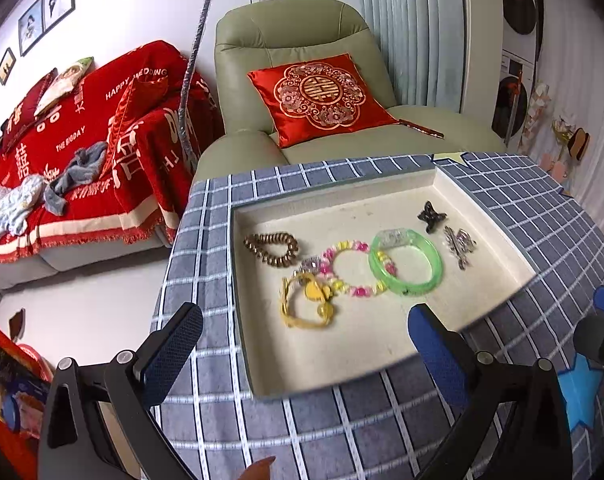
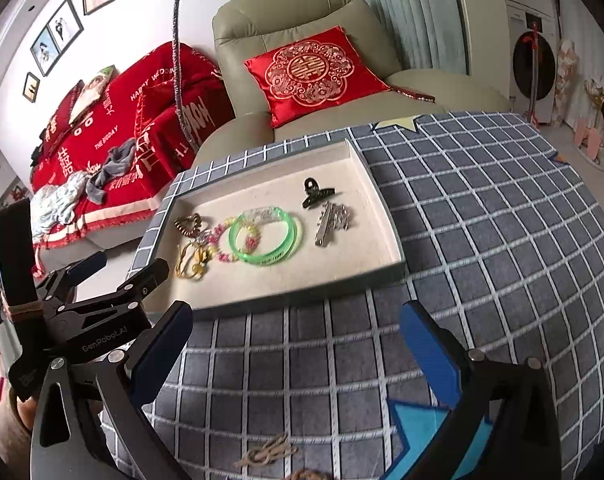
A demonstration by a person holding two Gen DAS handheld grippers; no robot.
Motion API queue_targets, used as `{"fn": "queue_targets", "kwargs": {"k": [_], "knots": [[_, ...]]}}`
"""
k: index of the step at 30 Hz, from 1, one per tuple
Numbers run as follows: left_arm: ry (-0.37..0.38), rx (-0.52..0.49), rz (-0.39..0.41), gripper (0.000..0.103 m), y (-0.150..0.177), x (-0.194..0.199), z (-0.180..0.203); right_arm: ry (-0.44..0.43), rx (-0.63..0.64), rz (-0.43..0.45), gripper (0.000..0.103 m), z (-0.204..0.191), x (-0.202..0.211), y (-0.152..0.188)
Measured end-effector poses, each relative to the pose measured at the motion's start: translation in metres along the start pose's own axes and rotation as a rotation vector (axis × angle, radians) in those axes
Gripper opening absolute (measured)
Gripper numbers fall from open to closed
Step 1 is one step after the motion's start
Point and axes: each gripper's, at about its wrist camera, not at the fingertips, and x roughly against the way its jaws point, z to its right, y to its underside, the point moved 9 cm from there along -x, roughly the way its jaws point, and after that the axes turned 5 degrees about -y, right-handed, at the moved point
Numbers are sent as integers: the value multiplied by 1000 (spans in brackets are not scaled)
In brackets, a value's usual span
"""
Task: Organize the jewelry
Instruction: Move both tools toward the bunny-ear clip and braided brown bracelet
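A shallow beige tray (image 1: 333,200) (image 2: 381,208) lies on the checked cloth. In it are a brown bead bracelet (image 1: 272,248) (image 2: 189,226), a yellow bracelet (image 1: 307,300) (image 2: 192,264), a pink-and-yellow bead bracelet (image 1: 351,266) (image 2: 222,240), a green bangle (image 1: 405,262) (image 2: 268,236), a black claw clip (image 1: 431,216) (image 2: 315,192) and a silver hair clip (image 1: 459,246) (image 2: 331,222). My left gripper (image 1: 305,344) is open and empty just before the tray's near edge. My right gripper (image 2: 298,336) is open and empty over the cloth, nearer than the tray. The left gripper also shows in the right wrist view (image 2: 114,268).
The table has a grey checked cloth (image 2: 481,220) with blue star shapes (image 2: 417,428) (image 1: 581,396). A tan knotted item (image 2: 266,452) lies at the cloth's near edge. Behind stand a green armchair (image 1: 302,40) with a red cushion (image 1: 321,96) and a red-covered sofa (image 1: 82,140).
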Motion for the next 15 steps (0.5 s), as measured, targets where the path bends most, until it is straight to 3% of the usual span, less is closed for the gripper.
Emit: {"fn": "queue_targets", "kwargs": {"k": [5,15], "knots": [[12,9,-21,103,19,11,-4,11,-9,-17,103,3,10,19],[72,-65,-61,103,79,39,3,37,-41,-72,103,16,25,66]]}}
